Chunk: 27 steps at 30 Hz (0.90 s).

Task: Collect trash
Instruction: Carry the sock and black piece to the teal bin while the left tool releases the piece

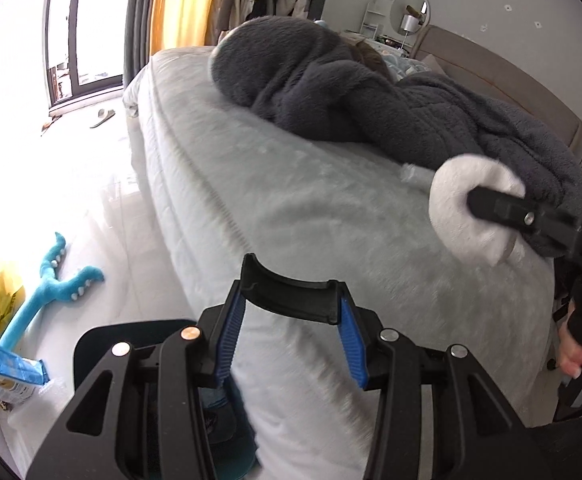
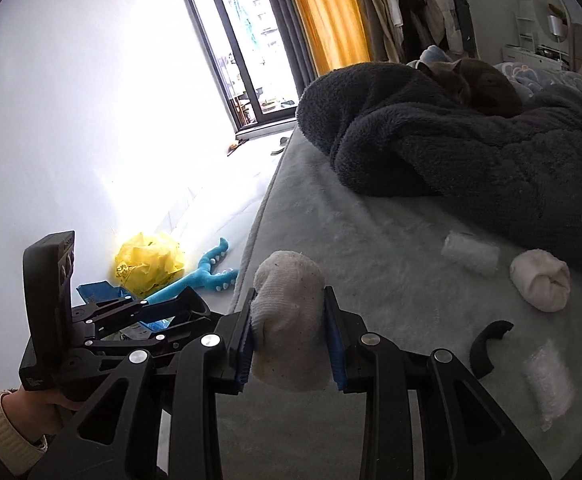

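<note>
carrying trash off the bed

left wrist view: the left hand-held gripper (image 1: 291, 332) is clamped on a curved black plastic piece (image 1: 291, 294), over the bed's edge.

right wrist view: the right hand-held gripper (image 2: 291, 340) is clamped on a soft, dingy white balled sock (image 2: 287, 320). next, likely carry both toward the yellow crumpled bag (image 2: 149, 262) on the floor ahead-left.
</note>
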### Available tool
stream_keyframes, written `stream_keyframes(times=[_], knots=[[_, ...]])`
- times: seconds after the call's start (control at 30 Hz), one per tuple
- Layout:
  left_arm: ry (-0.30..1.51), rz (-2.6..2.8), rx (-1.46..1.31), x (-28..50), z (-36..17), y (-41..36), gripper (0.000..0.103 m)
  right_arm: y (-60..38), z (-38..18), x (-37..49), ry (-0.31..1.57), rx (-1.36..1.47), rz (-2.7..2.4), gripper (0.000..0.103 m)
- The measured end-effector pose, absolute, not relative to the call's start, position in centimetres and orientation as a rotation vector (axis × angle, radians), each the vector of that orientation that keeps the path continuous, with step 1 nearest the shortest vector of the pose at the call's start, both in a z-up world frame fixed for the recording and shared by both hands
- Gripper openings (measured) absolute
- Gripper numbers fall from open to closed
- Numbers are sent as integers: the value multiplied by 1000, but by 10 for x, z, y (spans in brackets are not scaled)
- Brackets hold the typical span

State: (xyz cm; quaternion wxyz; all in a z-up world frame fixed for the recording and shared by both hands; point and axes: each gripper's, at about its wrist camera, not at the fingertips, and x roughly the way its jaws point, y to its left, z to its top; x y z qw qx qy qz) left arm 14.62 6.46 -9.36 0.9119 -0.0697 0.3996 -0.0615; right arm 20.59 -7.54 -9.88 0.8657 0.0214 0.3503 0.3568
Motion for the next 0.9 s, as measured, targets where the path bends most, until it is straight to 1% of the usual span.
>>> stream_keyframes(times=[0.3, 0.47, 0.9], knots=[[907, -63, -146, 132, -121, 105, 48, -32, -90, 198, 719, 36, 802, 32], [984, -19, -161, 128, -139, 130, 48, -3, -88, 194, 720, 17, 840, 32], [1140, 45, -239, 109, -177, 181, 48, 61, -103, 176, 766, -47, 925, 32]])
